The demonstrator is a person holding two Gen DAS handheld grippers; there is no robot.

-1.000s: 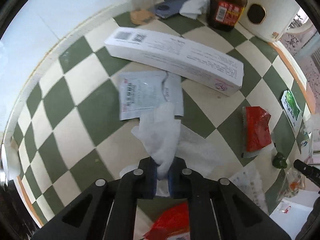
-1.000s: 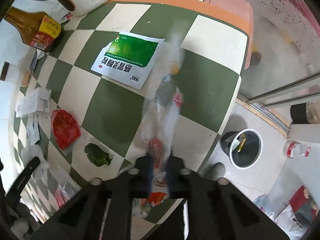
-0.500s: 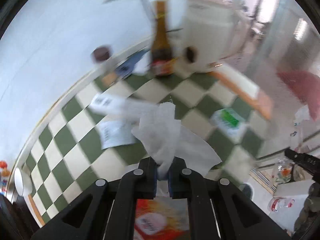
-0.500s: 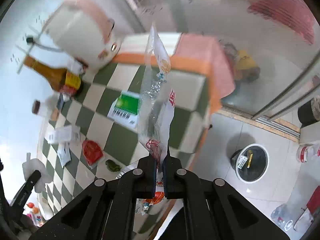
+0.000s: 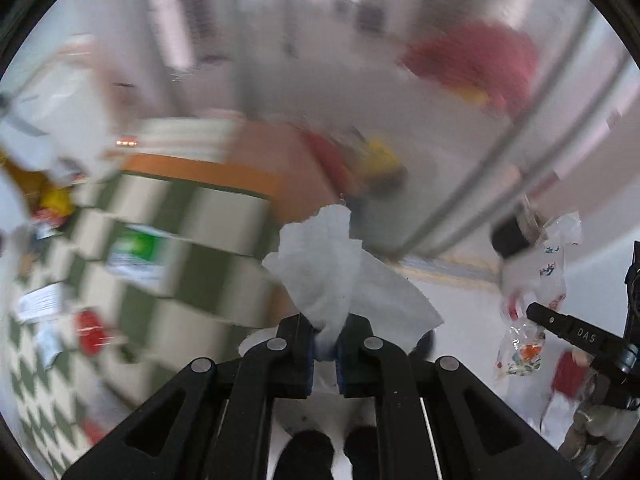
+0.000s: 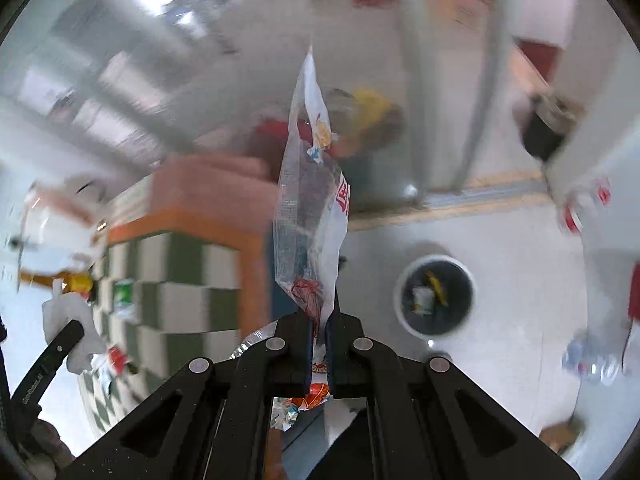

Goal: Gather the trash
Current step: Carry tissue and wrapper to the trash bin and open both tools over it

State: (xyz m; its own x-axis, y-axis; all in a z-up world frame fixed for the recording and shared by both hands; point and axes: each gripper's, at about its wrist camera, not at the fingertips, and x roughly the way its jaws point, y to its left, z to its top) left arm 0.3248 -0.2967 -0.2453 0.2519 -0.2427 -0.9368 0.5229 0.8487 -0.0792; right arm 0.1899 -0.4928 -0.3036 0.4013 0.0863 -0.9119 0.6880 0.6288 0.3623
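My left gripper (image 5: pixel 325 345) is shut on a crumpled white tissue (image 5: pixel 336 268) and holds it in the air past the edge of the checkered table (image 5: pixel 208 216). My right gripper (image 6: pixel 319 326) is shut on a clear plastic wrapper (image 6: pixel 310 216) with red print, which stands up from the jaws. A white-rimmed trash bin (image 6: pixel 435 294) with some trash inside stands on the floor to the right of the wrapper. The right gripper with its wrapper (image 5: pixel 534 280) also shows at the right of the left wrist view. The tissue (image 6: pixel 70 320) also shows at the left of the right wrist view.
The green and cream checkered table (image 6: pixel 180 276) with an orange edge still bears a green-and-white packet (image 5: pixel 138 256), a red wrapper (image 5: pixel 90 330), papers and a brown bottle (image 6: pixel 60 280). A glass door frame (image 5: pixel 480 184) and plastic bottles (image 6: pixel 592 360) are on the floor side. Both views are motion-blurred.
Both grippers have swung away from the tabletop toward the floor side, each still holding its item. The trash bin now lies closer to the centre of the right wrist view.
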